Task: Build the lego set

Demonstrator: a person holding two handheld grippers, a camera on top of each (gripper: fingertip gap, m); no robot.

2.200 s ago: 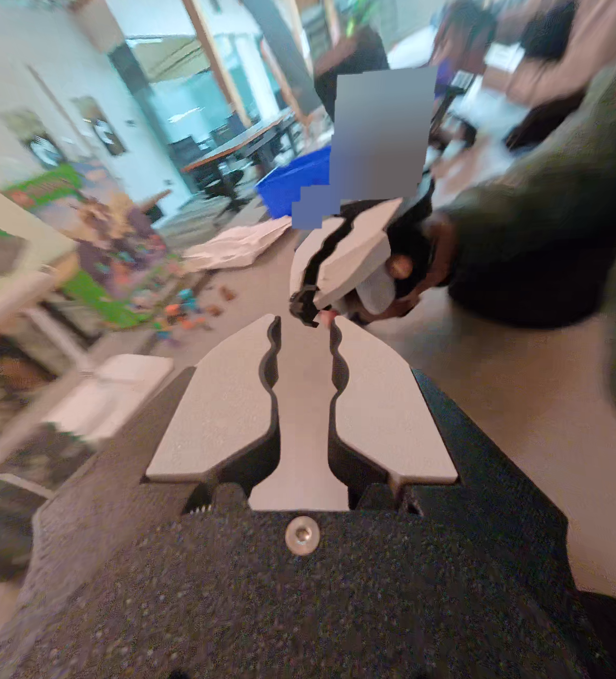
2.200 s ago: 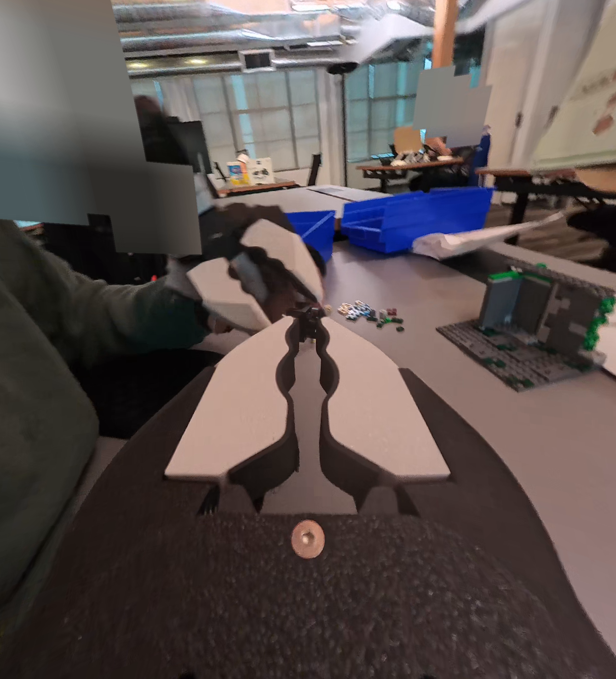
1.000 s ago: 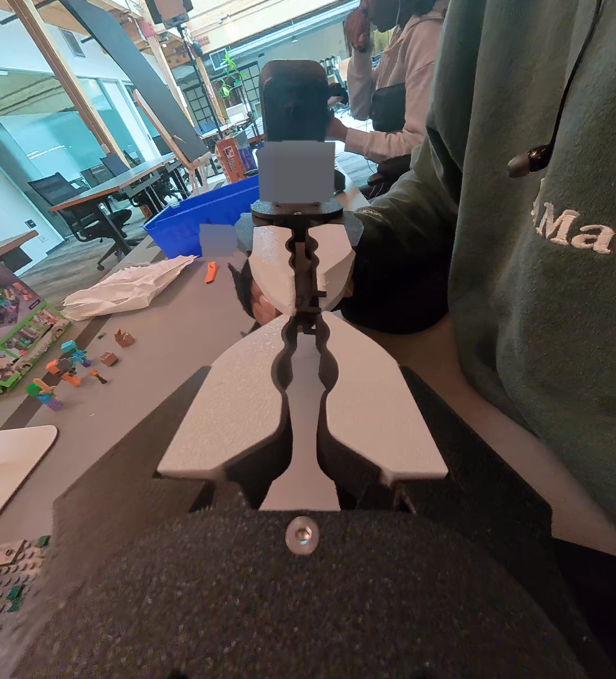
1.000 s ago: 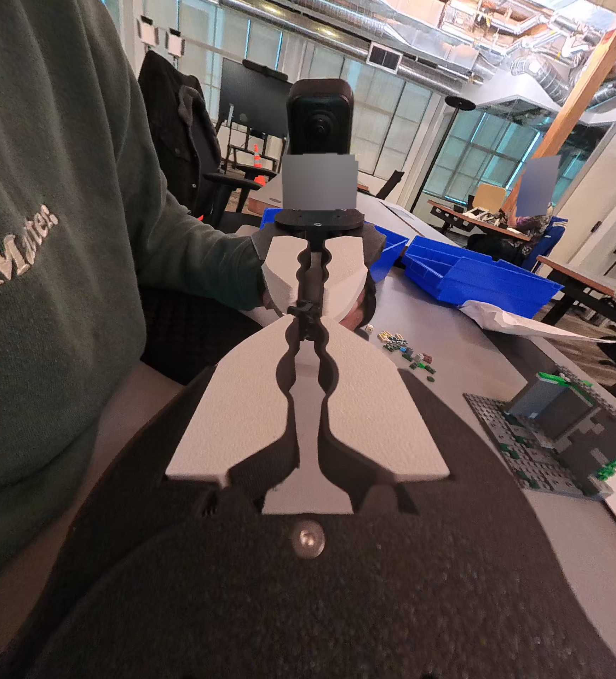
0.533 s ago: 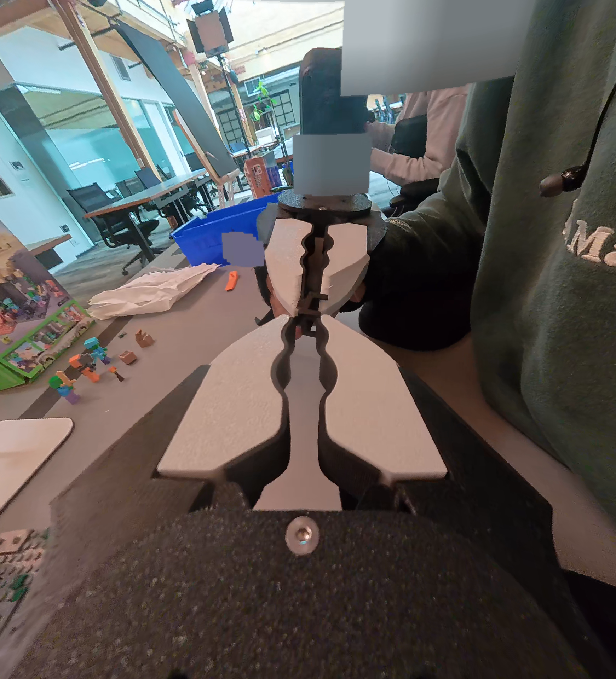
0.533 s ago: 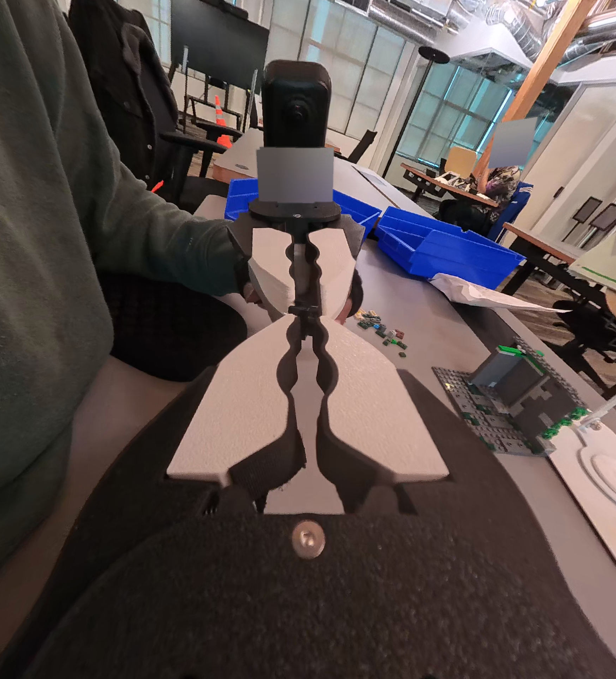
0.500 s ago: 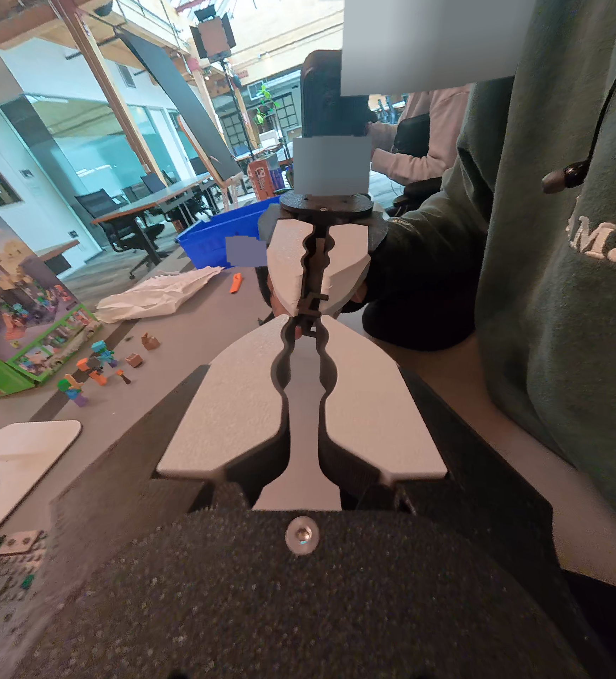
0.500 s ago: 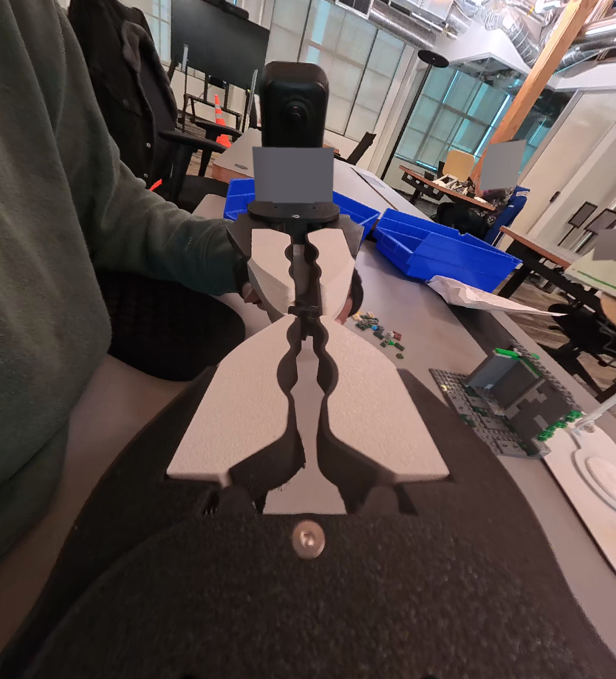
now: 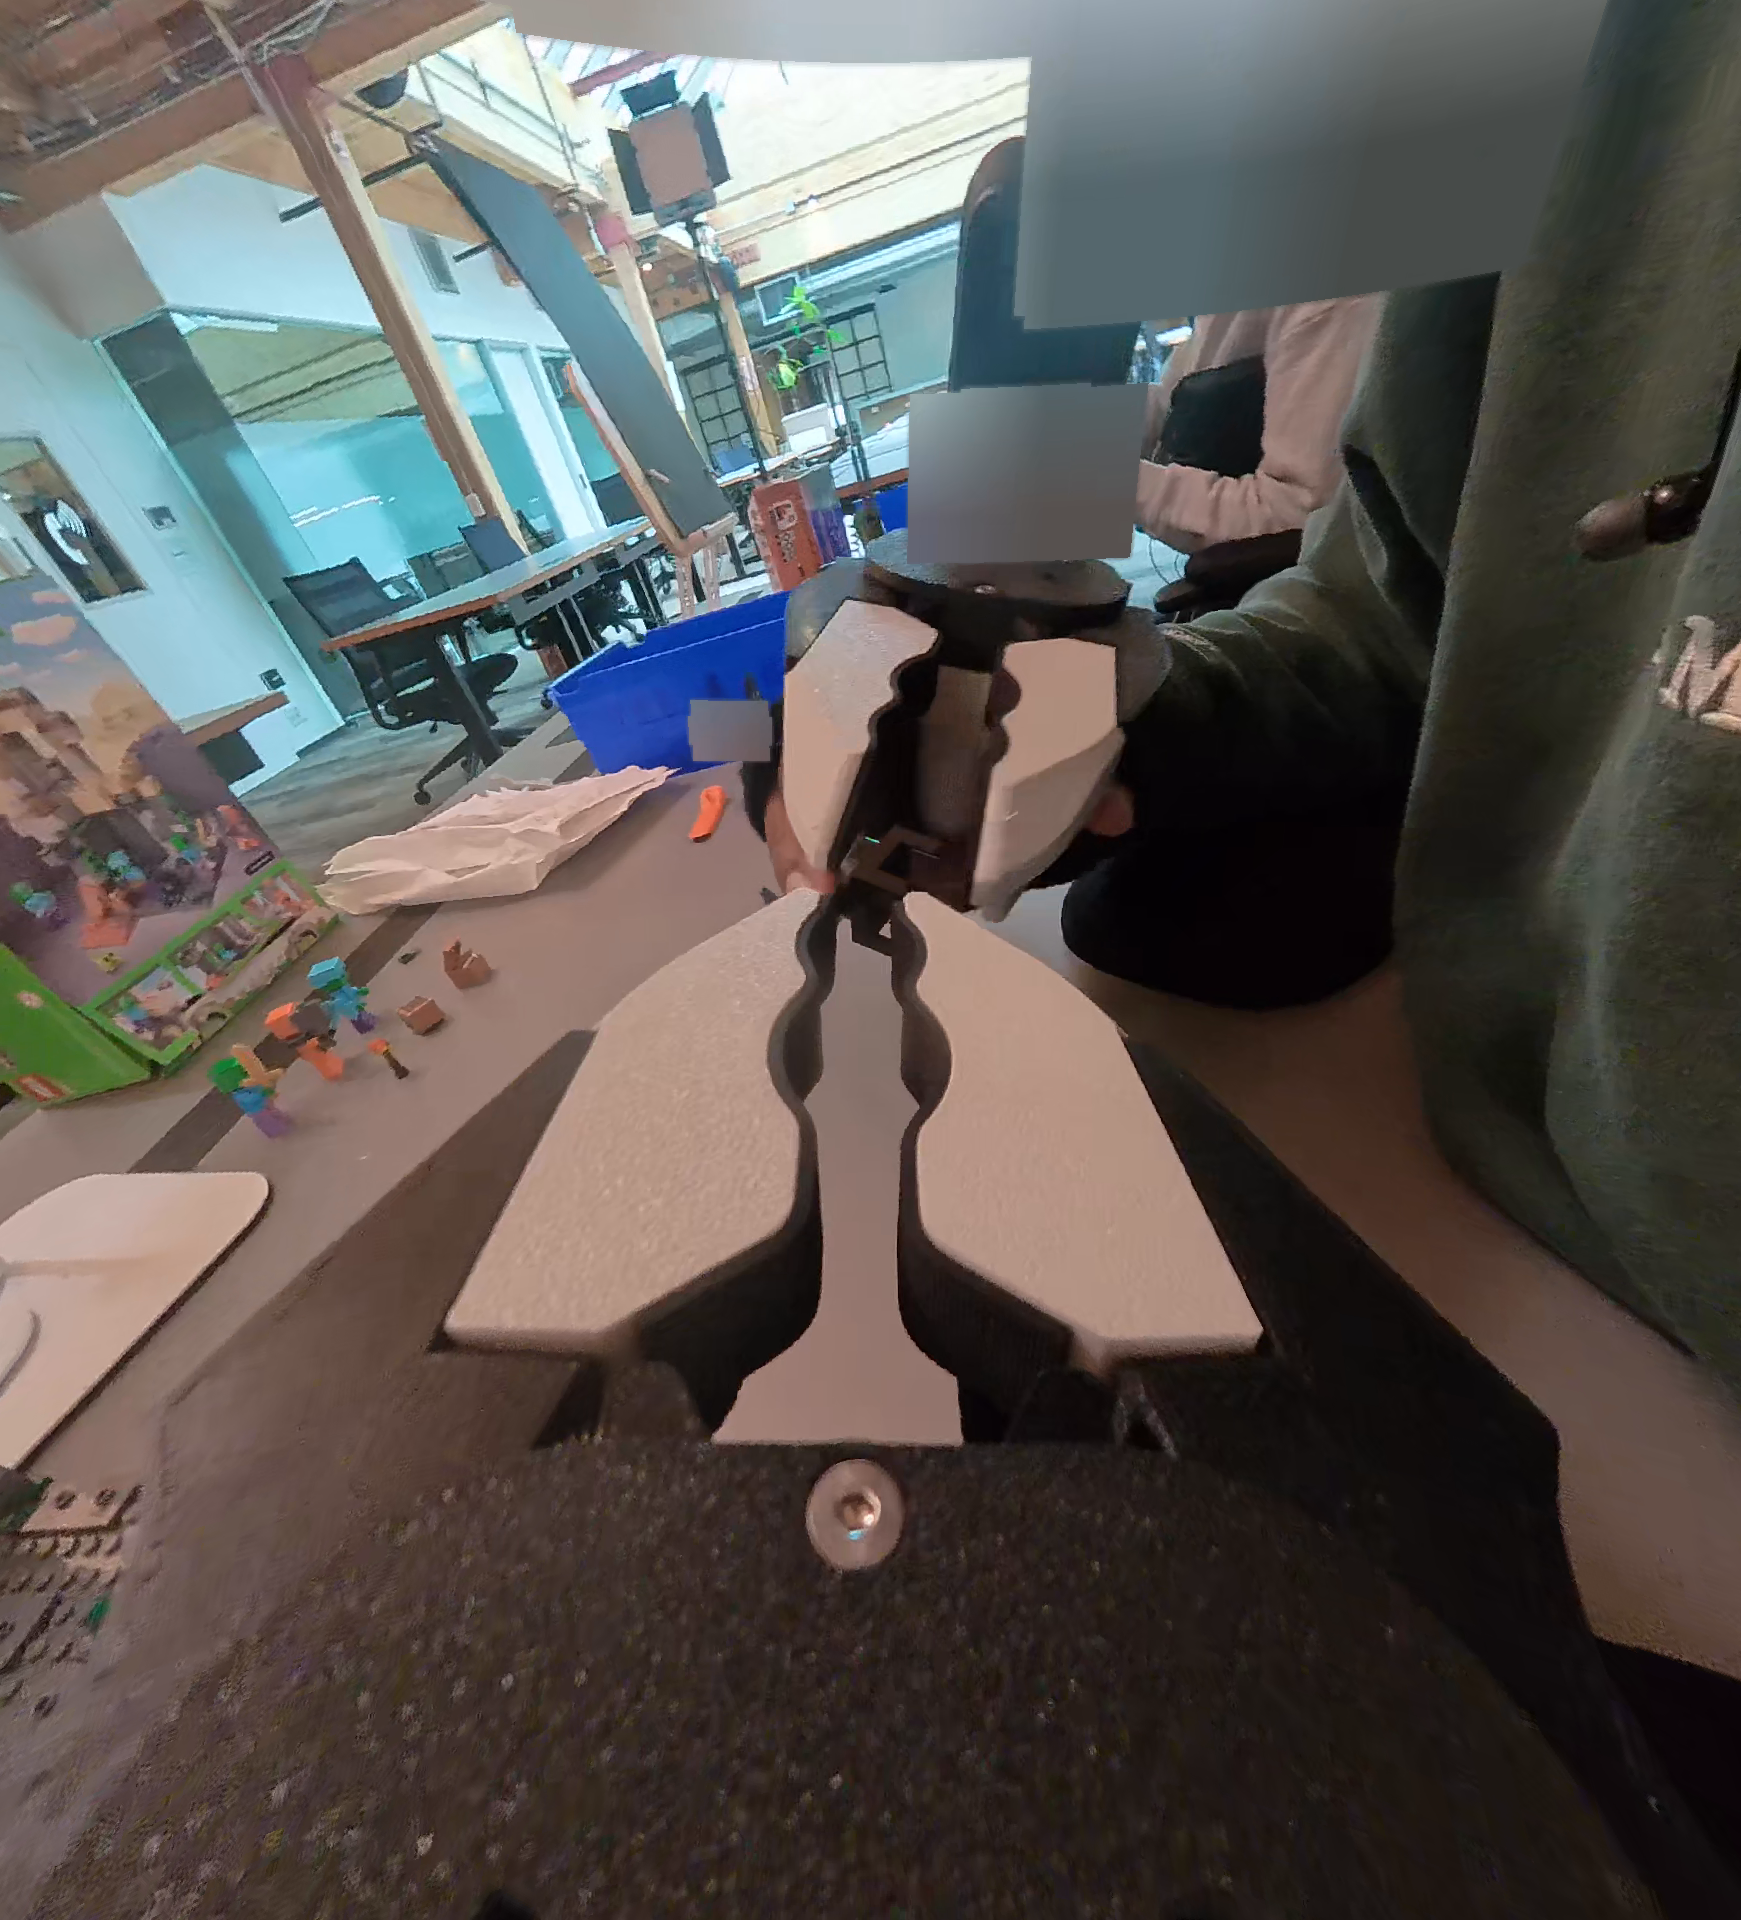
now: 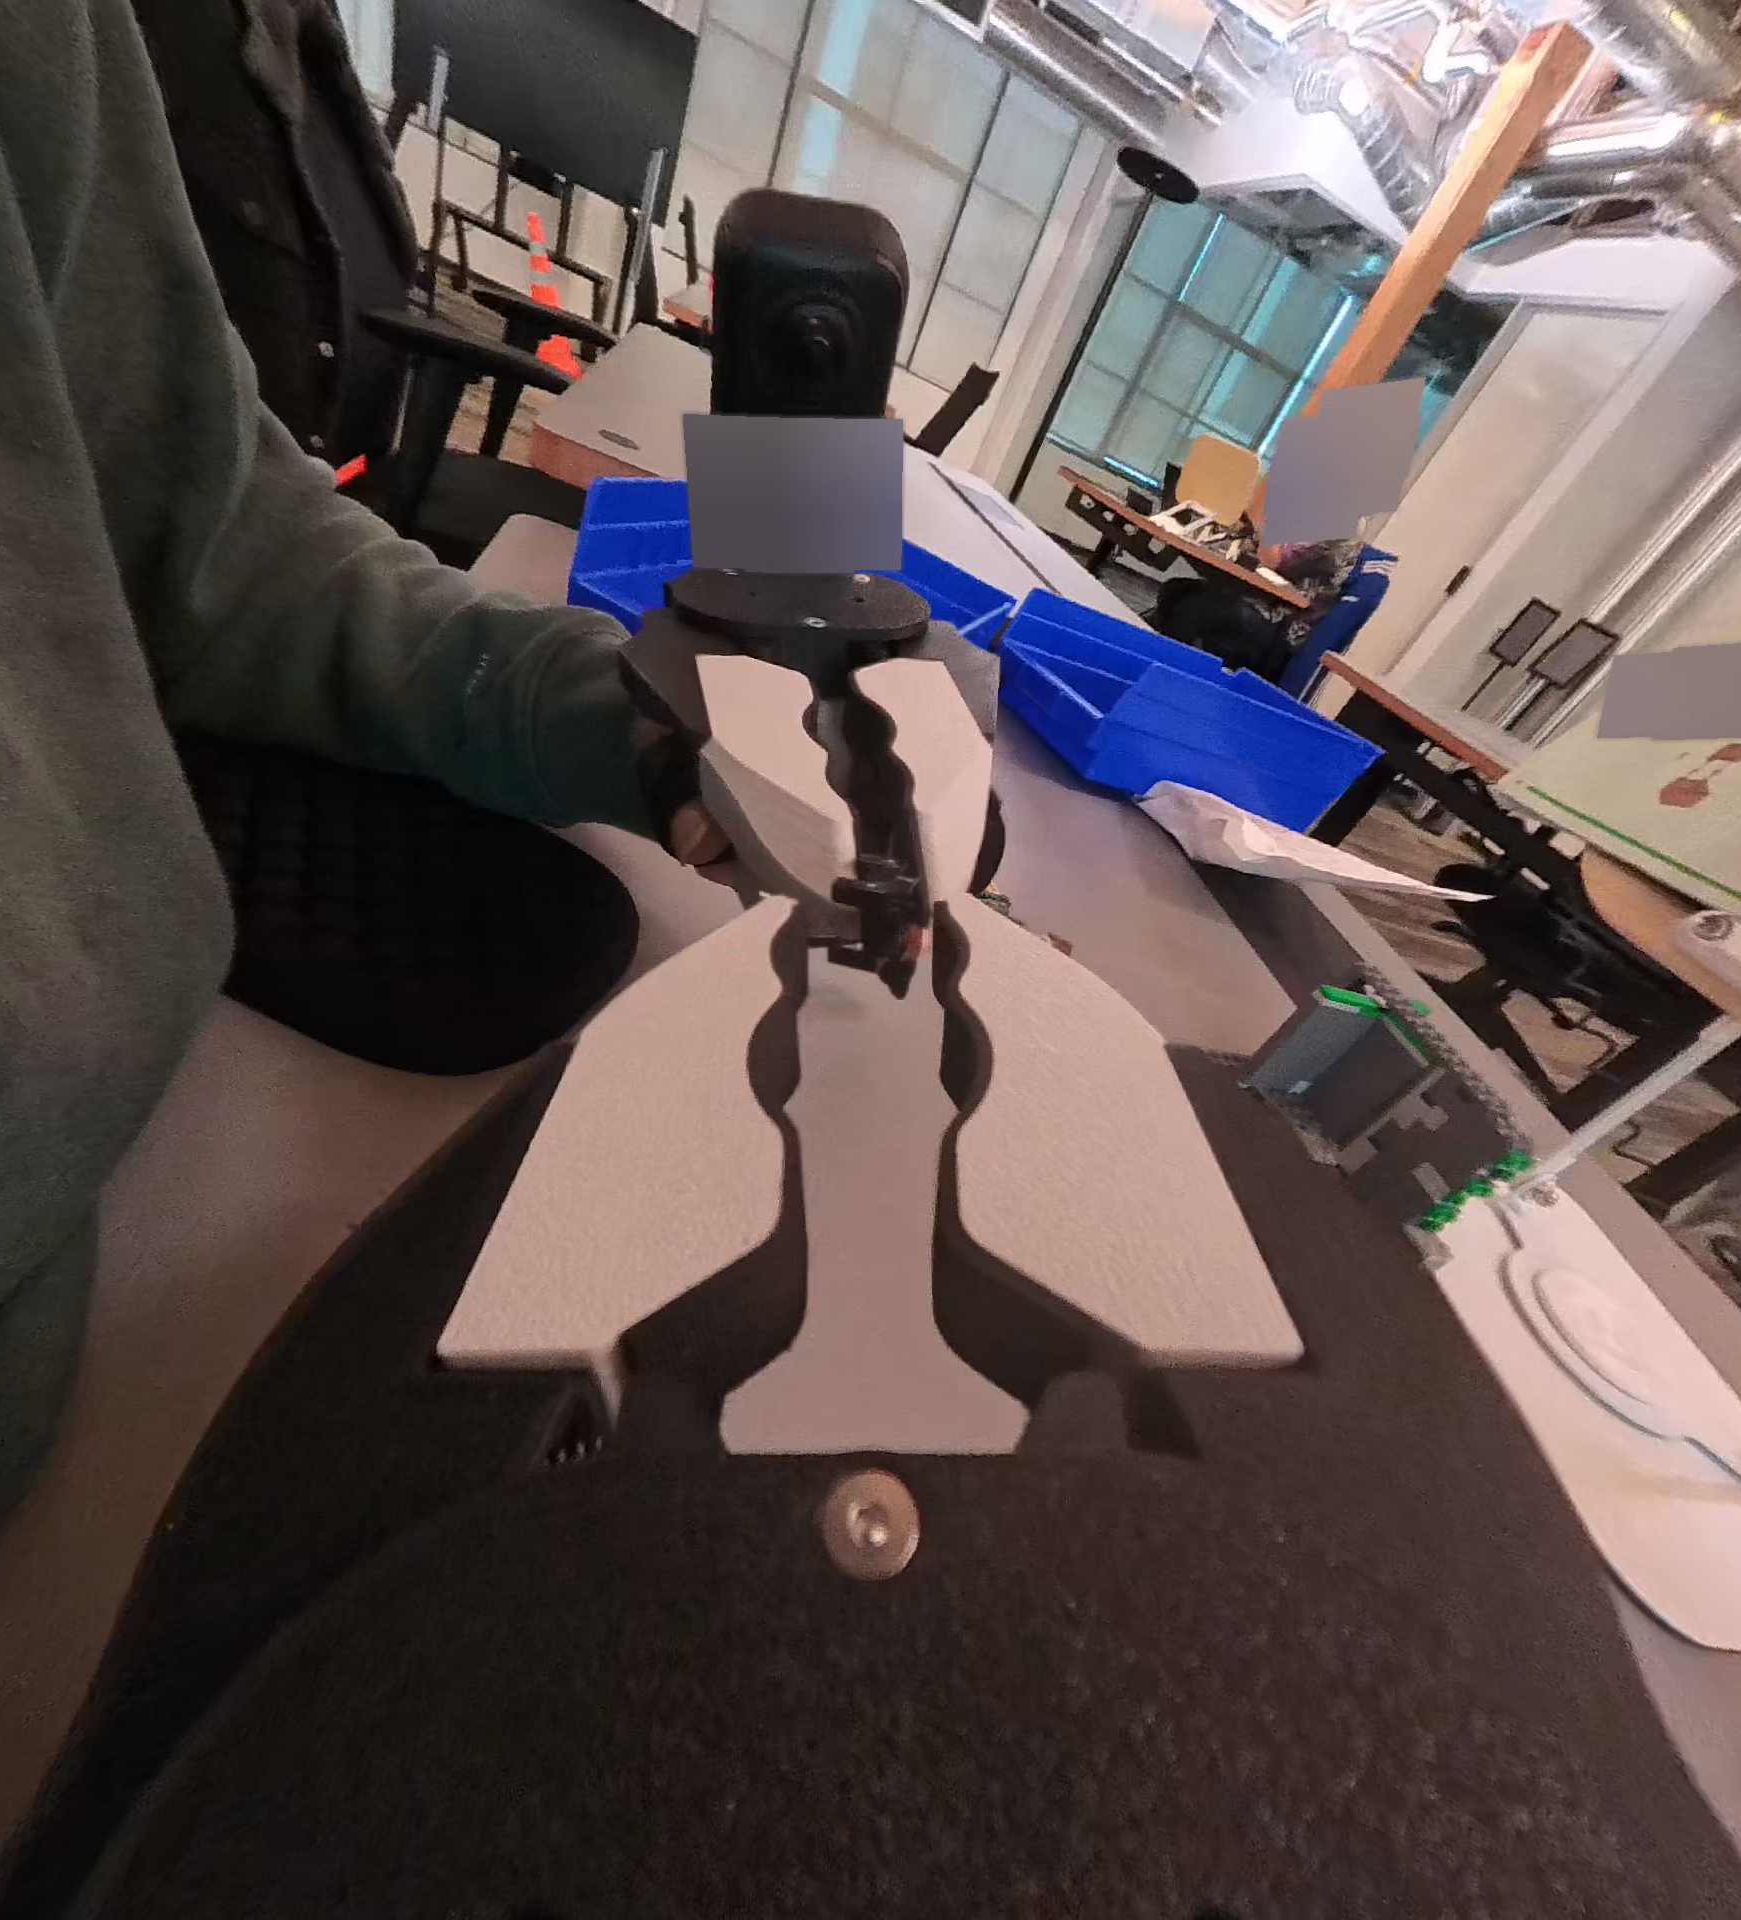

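Observation:
My two grippers face each other tip to tip above the grey table, close to the person's green sweatshirt. My left gripper (image 9: 861,914) is shut on a small black lego piece (image 9: 881,868). In the right wrist view the same piece (image 10: 871,914) sits between the tips of my right gripper (image 10: 866,920), whose fingers stand apart around it. The right gripper's white fingers (image 9: 1042,769) show spread and tilted in the left wrist view. The partly built lego model on its grey baseplate (image 10: 1365,1081) stands to the right on the table.
Lego minifigures (image 9: 315,1029) and brown bits lie by the set's box (image 9: 66,883). Blue bins (image 10: 1188,707), a white paper bag (image 9: 492,842), an orange tool (image 9: 708,810) and a white stand base (image 10: 1614,1382) are on the table. The person's torso (image 9: 1624,935) is close by. My left and right fingertips are right by each other.
My right gripper's fingers have spread apart; they were nearly closed before. Both grippers have tilted and swung a little. The left gripper keeps its grip on the black piece.

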